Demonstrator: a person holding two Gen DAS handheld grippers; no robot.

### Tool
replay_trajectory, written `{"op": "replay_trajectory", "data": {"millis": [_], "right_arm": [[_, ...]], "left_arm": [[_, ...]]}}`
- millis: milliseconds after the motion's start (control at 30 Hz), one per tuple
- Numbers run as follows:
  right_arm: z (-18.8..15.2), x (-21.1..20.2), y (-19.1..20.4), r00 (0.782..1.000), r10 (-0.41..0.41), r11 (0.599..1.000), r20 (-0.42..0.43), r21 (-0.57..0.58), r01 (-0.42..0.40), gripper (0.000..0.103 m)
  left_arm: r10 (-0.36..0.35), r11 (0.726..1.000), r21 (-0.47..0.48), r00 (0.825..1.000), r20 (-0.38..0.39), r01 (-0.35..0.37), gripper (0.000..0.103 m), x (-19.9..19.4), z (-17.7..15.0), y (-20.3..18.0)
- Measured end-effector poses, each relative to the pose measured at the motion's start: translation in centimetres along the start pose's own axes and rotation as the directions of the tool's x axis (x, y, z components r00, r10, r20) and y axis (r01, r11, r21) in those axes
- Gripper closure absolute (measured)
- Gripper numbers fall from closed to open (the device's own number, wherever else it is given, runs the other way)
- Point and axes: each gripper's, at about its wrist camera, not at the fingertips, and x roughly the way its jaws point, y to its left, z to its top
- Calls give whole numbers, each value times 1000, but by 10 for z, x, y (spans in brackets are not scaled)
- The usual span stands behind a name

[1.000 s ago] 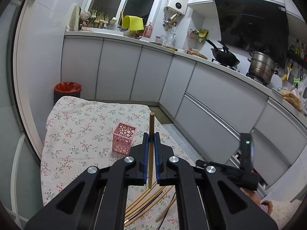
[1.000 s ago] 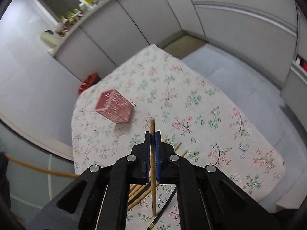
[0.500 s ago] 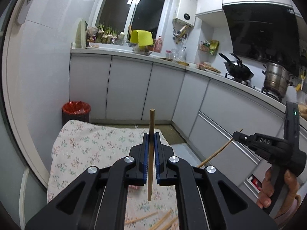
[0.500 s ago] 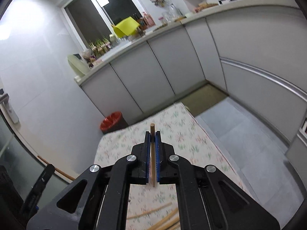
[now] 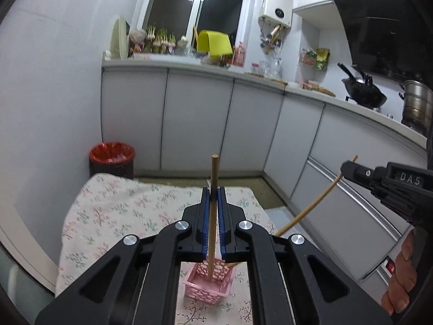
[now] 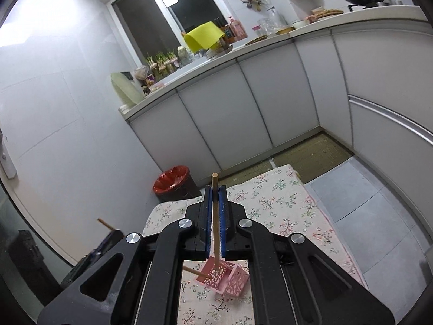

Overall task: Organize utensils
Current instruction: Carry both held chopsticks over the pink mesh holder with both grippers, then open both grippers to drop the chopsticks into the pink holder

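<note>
My left gripper (image 5: 213,195) is shut on a wooden chopstick (image 5: 213,173) held upright, its lower end inside the pink perforated basket (image 5: 208,284) on the floral tablecloth (image 5: 116,211). My right gripper (image 6: 215,192) is shut on a second wooden chopstick (image 6: 215,187), its lower end also in the pink basket (image 6: 224,277). In the left wrist view the right gripper (image 5: 349,166) comes in from the right with its chopstick (image 5: 311,208) slanting down to the basket. In the right wrist view the left chopstick's tip (image 6: 193,270) reaches the basket from the left.
A red-lined bin (image 5: 112,155) stands beyond the table's far left corner. White kitchen cabinets (image 5: 200,119) run along the back and right. A wok (image 5: 362,92) and a steel pot (image 5: 416,105) sit on the stove at the right.
Both grippers have lifted away from the chopstick pile, tilted up, and come over the pink basket. Both chopsticks' lower ends now stand in the basket.
</note>
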Motion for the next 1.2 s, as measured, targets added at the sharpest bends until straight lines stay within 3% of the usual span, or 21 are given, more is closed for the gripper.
{"op": "replay_trajectory", "data": {"millis": [100, 233, 300, 467, 533, 600, 700, 800, 1033, 1100, 1200], "right_arm": [[-13, 20, 5, 1000, 3, 1000, -23, -28, -4, 99], [-22, 36, 14, 999, -6, 998, -42, -64, 3, 99], [-26, 40, 19, 999, -13, 996, -47, -84, 9, 99], [-33, 51, 35, 998, -26, 990, -64, -140, 17, 98], [-37, 58, 39, 997, -39, 987, -73, -155, 28, 89], [-41, 62, 39, 996, -43, 988, -80, -149, 31, 65], [-43, 59, 39, 995, -65, 988, -70, -145, 54, 65], [-42, 50, 40, 994, -92, 983, -51, -166, 82, 62], [-43, 25, 32, 991, -129, 982, -19, -144, 125, 40], [-45, 18, 31, 990, -141, 980, -12, -143, 137, 30], [-51, 4, 30, 987, -160, 975, 13, -155, 160, 25]], "left_arm": [[21, 1000, 5, 1000, -19, -21, 97, 8, -13, 5], [19, 1000, -3, 999, 45, -19, 93, -13, -11, 13], [12, 999, -41, 997, 78, -9, 79, -28, -6, 20], [40, 998, -63, 988, 151, -31, 72, -56, -2, 28], [56, 997, -64, 985, 163, -46, 71, -61, -2, 31], [70, 996, -66, 985, 159, -60, 70, -65, -5, 34], [83, 995, -74, 986, 147, -73, 69, -68, -7, 38], [94, 992, -94, 985, 144, -81, 61, -72, -9, 41], [112, 991, -91, 986, 124, -101, 51, -84, -20, 32], [118, 990, -91, 986, 117, -108, 44, -87, -23, 29], [117, 990, -87, 986, 114, -108, 42, -91, -25, 20]]}}
